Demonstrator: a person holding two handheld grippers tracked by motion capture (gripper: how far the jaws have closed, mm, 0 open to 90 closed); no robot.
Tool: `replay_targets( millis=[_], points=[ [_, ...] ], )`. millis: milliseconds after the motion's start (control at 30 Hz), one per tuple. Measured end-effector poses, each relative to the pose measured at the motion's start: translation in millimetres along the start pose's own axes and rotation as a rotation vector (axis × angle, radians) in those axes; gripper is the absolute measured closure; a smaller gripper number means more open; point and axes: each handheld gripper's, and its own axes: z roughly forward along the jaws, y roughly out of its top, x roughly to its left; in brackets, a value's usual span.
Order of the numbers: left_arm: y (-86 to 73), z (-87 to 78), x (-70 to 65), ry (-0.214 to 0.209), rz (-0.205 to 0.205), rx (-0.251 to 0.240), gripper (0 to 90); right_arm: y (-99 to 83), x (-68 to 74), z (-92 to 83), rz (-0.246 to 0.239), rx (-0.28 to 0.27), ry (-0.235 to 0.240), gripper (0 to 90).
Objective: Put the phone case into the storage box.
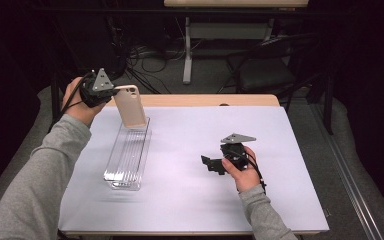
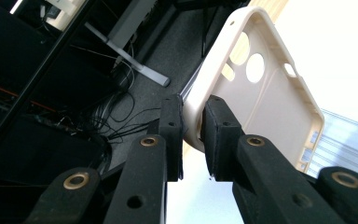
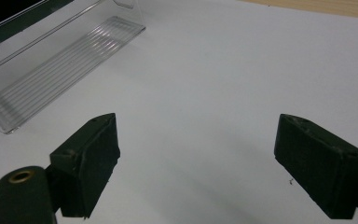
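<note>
A beige phone case (image 1: 130, 106) hangs over the far end of a clear ribbed plastic tray (image 1: 126, 157) at the table's left. My left gripper (image 1: 111, 91) is shut on the case's edge; in the left gripper view the two black pads pinch the case (image 2: 256, 88) rim at my left gripper (image 2: 192, 135), hollow side showing. My right gripper (image 1: 207, 162) rests low on the white table at centre right, held by a hand. In the right gripper view my right gripper (image 3: 196, 158) stands open, jaws wide apart with bare table between them, and the tray (image 3: 60, 70) lies at upper left.
The white table top (image 1: 190, 150) has a wooden strip along its far edge. Beyond the table stand a black chair (image 1: 265, 70), a desk leg and loose cables on a dark floor. Grey-sleeved forearms come in from the bottom.
</note>
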Motion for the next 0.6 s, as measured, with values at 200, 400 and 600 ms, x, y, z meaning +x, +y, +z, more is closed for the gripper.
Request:
replay_targets(
  millis=[200,400,600],
  points=[
    [-2.9,6.6,-5.7,0.007,0.021,0.008,79.0,-0.4,-0.3,-0.5,-0.002,0.003,-0.006,13.4],
    [-6.4,11.7,-10.3,0.011,0.025,-0.007,79.0,-0.6,-0.5,-1.0,-0.007,0.007,-0.009,13.4],
    [-9.9,16.1,-15.1,0.020,0.046,-0.004,79.0,-0.5,-1.0,-1.4,-0.005,0.005,-0.010,13.4]
  ],
)
